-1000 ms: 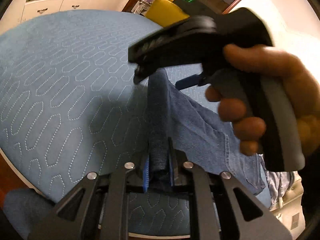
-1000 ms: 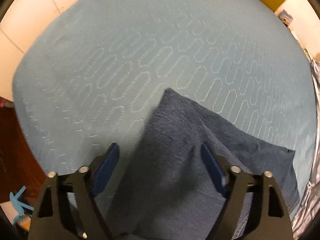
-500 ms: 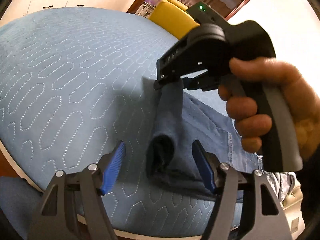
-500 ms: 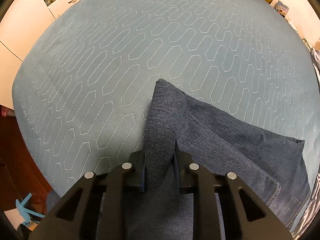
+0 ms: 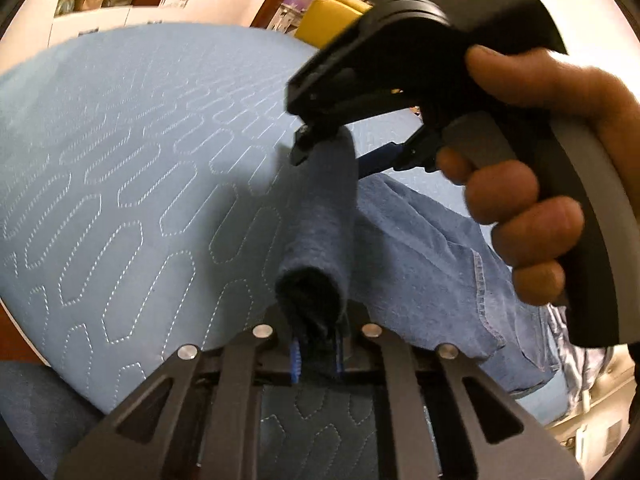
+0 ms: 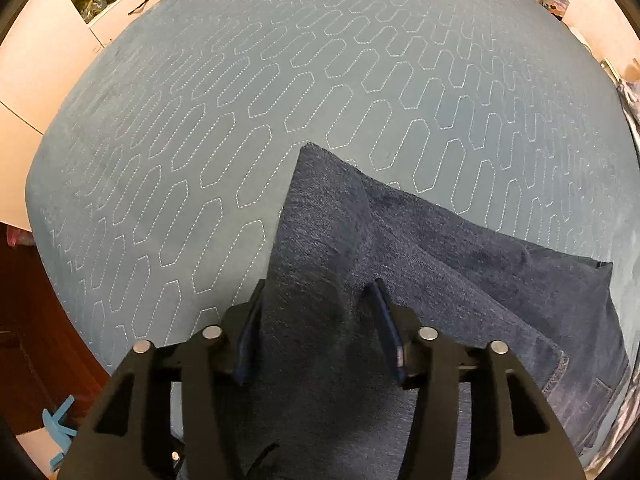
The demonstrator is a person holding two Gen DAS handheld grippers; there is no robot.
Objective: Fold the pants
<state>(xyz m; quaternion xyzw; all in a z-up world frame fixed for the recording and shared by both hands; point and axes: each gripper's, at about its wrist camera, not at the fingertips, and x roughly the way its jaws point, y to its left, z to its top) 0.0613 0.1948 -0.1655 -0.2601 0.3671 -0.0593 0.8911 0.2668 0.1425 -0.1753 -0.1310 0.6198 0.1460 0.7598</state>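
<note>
Left wrist view: left gripper [image 5: 316, 354] clamped narrow on a rolled edge of the jeans [image 5: 424, 264], lifted above the bed [image 5: 120, 184]. Right gripper [image 6: 316, 336] half-wide, straddling denim, not pinching. Folded once at most by the look; further folds and flattening left.

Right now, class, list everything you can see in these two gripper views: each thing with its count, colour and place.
jeans: one pair, blue denim, folded on the bedspread, near edge lifted.
quilted bedspread: one, light blue, covering the bed.
cabinet: one, white, beyond the bed, bags on its shelf.
yellow chair: one, behind the bed.
blue slipper: one, on the floor, lower left.
left gripper: black, blue pads, shut on a denim roll.
right gripper: black, partly open, fabric between its fingers.
right hand: one, gripping the right gripper's handle.
</note>
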